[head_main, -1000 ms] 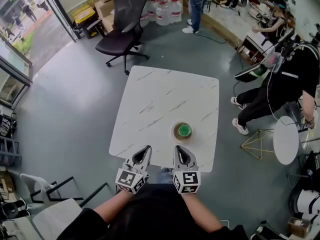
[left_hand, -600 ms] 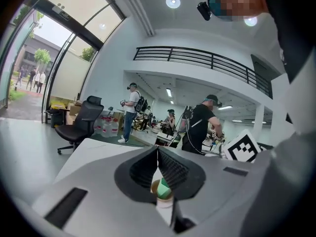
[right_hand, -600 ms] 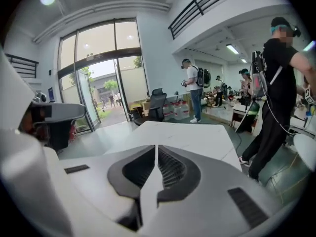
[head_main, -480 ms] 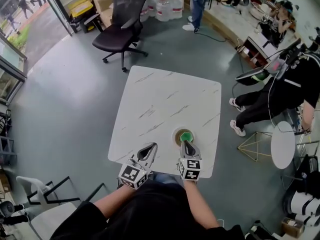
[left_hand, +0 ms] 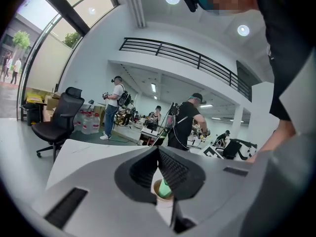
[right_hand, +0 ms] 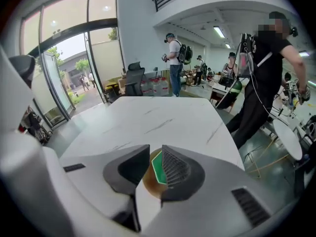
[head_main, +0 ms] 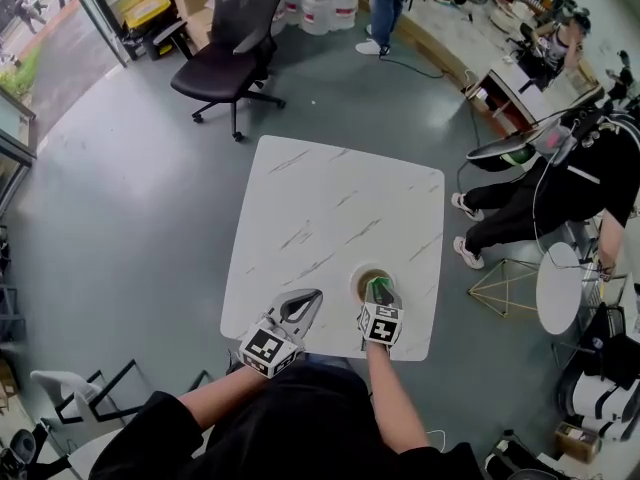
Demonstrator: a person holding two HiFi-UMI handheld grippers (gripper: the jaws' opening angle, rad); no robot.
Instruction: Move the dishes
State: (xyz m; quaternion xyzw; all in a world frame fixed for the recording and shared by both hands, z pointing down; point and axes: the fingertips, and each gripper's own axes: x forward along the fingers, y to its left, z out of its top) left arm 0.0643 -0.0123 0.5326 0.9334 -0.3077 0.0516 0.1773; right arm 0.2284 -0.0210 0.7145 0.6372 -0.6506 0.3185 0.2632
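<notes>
A brown bowl [head_main: 362,277] with a green dish [right_hand: 158,168] in it stands near the front right of the white marble table [head_main: 330,208]. My right gripper [head_main: 377,288] tilts down over the bowl with its tips at the bowl's near rim. In the right gripper view its jaws [right_hand: 156,149] stand a narrow gap apart, and the green dish and the bowl [right_hand: 149,184] show through the gap. My left gripper [head_main: 311,297] is shut and empty, level over the table's front edge to the left of the bowl. The bowl [left_hand: 163,190] shows below its closed tips [left_hand: 158,149].
A black office chair [head_main: 225,58] stands beyond the table's far left corner, with water jugs [head_main: 320,3] behind it. A person in black [head_main: 560,178] is at the right beside a small round white table [head_main: 565,288]. A grey chair [head_main: 90,398] is at my lower left.
My right gripper has gone forward and down from the table's front edge to the bowl. My left gripper has edged forward over the table's edge, still shut.
</notes>
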